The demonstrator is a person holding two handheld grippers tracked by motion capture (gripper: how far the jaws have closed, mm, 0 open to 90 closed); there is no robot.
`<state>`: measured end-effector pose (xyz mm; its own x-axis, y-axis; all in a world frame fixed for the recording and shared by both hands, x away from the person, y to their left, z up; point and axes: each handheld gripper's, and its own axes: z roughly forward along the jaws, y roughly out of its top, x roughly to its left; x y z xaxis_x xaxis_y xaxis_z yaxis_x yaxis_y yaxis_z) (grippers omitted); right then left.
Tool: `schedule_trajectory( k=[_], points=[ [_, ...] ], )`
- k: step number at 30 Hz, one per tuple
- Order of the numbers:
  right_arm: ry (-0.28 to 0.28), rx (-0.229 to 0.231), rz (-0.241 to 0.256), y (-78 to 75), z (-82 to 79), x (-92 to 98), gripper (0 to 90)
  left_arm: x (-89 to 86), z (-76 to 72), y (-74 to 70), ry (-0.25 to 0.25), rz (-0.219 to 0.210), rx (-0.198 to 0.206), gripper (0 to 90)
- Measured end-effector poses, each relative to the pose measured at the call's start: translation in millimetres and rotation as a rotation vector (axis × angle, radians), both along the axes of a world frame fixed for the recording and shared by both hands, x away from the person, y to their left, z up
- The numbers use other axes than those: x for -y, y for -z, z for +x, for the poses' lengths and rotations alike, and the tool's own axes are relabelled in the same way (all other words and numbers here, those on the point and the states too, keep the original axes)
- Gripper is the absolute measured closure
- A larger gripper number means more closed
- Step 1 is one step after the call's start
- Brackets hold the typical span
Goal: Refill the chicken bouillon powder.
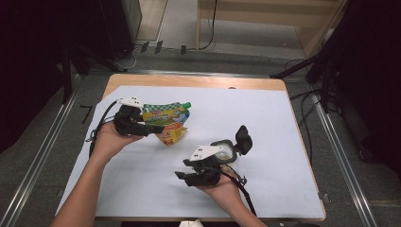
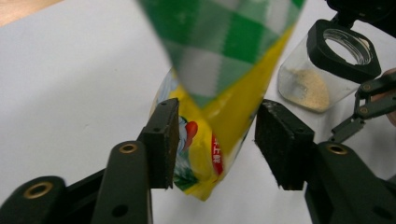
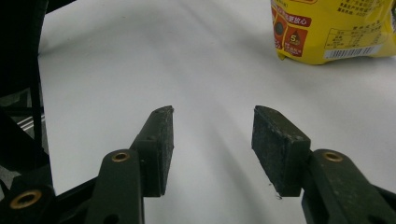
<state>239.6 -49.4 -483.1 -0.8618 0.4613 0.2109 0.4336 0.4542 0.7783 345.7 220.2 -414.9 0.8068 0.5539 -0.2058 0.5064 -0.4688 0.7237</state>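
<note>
On white sheet, green-yellow pouch

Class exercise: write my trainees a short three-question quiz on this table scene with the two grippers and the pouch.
1. True or false: the right gripper is clamped on the pouch.
2. The pouch's cap is: A) green B) red C) black.
3. What sits between the jaws of the left gripper?
Key: 1 false, its jaws stand open over bare table cover; 2 A; 3 the pouch.
</note>
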Motion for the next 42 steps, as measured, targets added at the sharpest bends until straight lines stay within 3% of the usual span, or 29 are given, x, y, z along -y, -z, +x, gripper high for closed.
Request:
schedule_trajectory(
  k=[5, 12, 14, 17, 24, 34, 42],
  points=[
    [-0.005, 0.001, 0.006, 2.7, -0.9, -1.6, 49.1, 7.8, 1.0, 3.3, 0.006, 0.005, 0.023, 58.3],
    [0.007, -0.004, 0.014, 5.7, -0.9, -0.9, 49.0, 7.5, -1.6, 2.1, -0.001, -0.005, 0.082, 79.6],
    [0.008, -0.007, 0.018, 7.4, -1.4, -1.8, 48.7, 8.0, -2.0, 0.4, 0.002, -0.008, 0.085, 83.8],
    [0.008, -0.026, 0.024, 10.4, -1.9, -4.3, 48.7, 8.3, -1.3, -3.6, -0.01, -0.008, 0.055, 89.2],
    [-0.004, -0.019, 0.012, 16.5, -4.4, -10.9, 48.4, 12.2, -3.6, -18.5, -0.032, -0.017, 0.027, 90.0],
    [0.039, -0.015, 0.006, 19.9, 1.3, -12.8, 49.5, 6.4, -19.7, -40.8, -0.027, -0.041, 0.01, 90.0],
    [0.098, -0.015, 0.022, 23.6, 9.6, -14.8, 51.5, 14.3, -34.2, -56.5, 0.031, -0.073, -0.004, 90.0]
  ],
)
